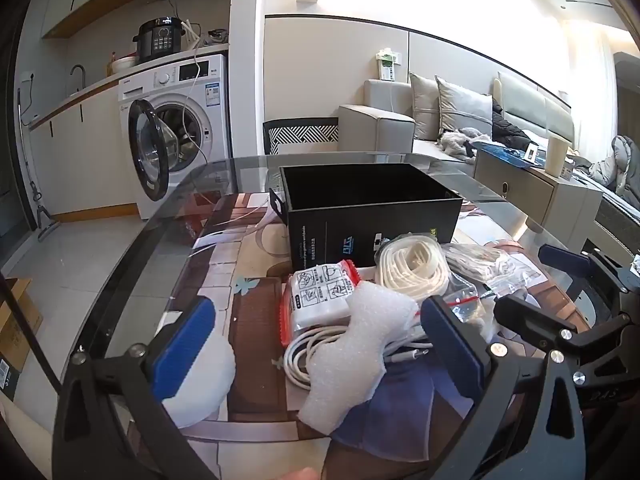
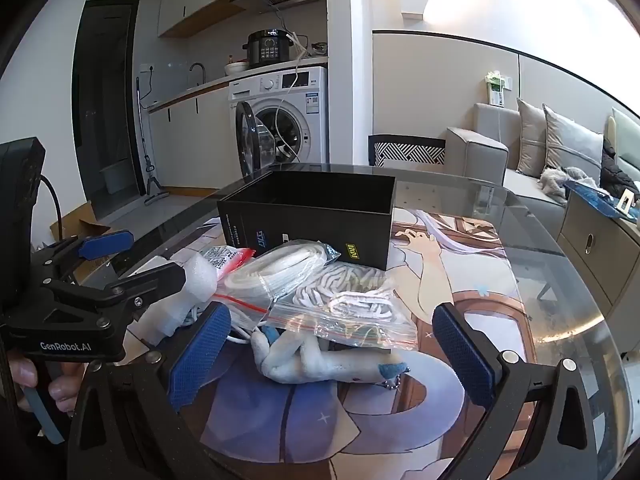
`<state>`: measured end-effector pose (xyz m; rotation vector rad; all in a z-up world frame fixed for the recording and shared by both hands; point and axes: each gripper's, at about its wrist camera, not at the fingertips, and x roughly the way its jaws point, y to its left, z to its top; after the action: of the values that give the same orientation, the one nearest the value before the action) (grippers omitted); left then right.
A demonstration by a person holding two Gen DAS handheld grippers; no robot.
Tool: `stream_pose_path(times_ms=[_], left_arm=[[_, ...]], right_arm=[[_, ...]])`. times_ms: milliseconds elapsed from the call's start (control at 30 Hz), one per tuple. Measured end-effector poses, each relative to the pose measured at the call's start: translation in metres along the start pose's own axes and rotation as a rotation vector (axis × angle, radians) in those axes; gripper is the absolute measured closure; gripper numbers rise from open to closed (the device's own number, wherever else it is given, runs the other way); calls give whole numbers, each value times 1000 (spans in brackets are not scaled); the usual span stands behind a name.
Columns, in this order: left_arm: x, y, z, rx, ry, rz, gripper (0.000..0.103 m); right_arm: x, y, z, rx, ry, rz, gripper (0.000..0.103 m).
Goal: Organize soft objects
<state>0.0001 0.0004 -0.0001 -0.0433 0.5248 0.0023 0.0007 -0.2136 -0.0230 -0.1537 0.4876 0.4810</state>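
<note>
Left gripper (image 1: 316, 344) and right gripper (image 2: 332, 348): jaws spread fully, nothing held. Soft items heaped on glass table (image 1: 132, 248) before open black cardboard box (image 1: 372, 208): white foam sheet (image 1: 352, 356), white coiled cable (image 1: 316, 348), bagged white cords (image 2: 348, 304). Risk judged: cable snagged under foam, dragged along when one piece is lifted.

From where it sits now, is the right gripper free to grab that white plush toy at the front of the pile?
Probably yes. The right gripper is open and the white plush toy lies right between its fingers. Only a clear zip bag overlaps the toy's far side; the near side looks unobstructed.
</note>
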Motion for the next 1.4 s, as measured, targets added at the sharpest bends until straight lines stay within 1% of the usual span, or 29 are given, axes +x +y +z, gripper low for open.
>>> stream_pose_path(times_ms=[267, 300, 467, 1400], left_arm=[[-6, 0, -1, 5, -11, -5, 0], [4, 3, -2, -1, 8, -4, 0], [7, 5, -4, 3, 4, -5, 0], [-6, -2, -2, 20, -7, -14, 0]], right_arm=[[1, -2, 1, 10, -7, 0, 0], [-1, -4, 2, 12, -4, 3, 0], [-1, -3, 2, 15, -10, 2, 0], [-6, -4, 4, 23, -18, 2, 0]])
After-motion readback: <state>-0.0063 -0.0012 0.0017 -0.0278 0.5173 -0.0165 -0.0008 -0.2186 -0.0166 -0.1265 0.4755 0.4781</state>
